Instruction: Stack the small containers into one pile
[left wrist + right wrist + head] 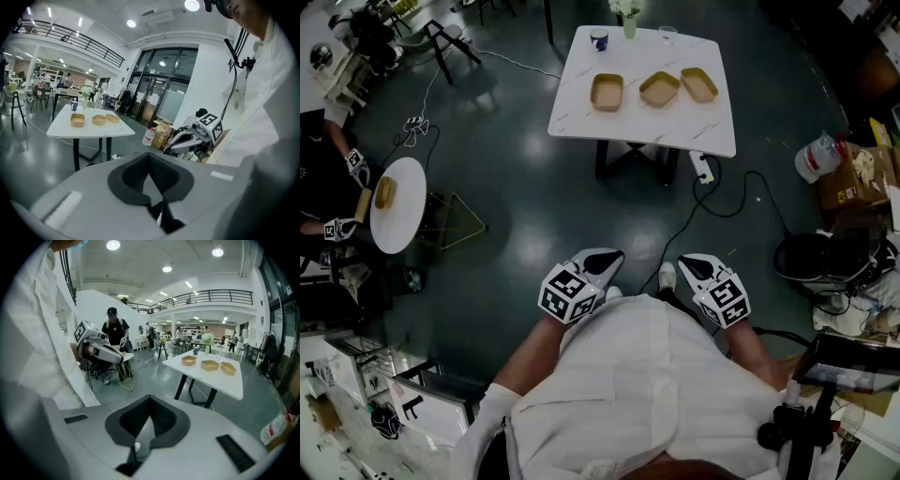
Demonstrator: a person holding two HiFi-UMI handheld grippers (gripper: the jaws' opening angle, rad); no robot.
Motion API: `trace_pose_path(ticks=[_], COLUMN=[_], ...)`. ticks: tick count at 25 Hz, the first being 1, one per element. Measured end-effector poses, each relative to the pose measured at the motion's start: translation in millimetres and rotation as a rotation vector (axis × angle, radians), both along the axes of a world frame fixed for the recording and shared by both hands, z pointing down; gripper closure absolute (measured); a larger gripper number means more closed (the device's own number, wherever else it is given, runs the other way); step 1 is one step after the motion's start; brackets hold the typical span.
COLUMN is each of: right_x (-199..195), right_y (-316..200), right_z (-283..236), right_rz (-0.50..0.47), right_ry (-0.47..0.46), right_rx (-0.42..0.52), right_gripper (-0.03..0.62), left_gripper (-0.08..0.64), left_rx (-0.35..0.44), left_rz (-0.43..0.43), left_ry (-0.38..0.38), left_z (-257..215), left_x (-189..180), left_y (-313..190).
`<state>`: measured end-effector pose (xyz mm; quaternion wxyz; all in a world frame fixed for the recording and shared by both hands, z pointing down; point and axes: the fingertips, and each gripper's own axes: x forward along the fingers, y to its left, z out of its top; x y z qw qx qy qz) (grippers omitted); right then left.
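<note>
Head view, left to right: round white side table at the far left, bearing one tan dish. Left gripper, held low in front of the person's white shirt, over dark floor and well apart from any container; its own view shows the jaws together with nothing between them. Rectangular white marble table at the top centre, well ahead of both grippers. Along its far edge stand a dark mug, a vase of white flowers and a clear glass. Three small containers sit in a row across the tabletop, each apart from the next and none stacked: left container, middle container, right container. Right gripper, level with the left one and just beside the shirt; its jaws are likewise closed and empty. Power strip on the floor by the table's corner. Plastic jug and open cardboard box at the right edge.
</note>
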<state>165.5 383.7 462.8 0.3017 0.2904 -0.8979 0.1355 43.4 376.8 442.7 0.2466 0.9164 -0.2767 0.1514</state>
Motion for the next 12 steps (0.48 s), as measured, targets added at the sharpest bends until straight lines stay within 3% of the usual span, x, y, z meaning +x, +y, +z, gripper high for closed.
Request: trace_pose_path(ticks=[12], right_x=[-11.8], right_y=[-27.4], right_z=[8.2], right_rz=[-0.009], right_ry=[0.016], right_rx=[0.005], right_gripper=[0.589], left_gripper=[0.552], left_rx=[0.007], left_rz=[-0.018], left_ry=[-0.002], left_z=[13.2], left_x=[-18.6], left_y=[-25.0])
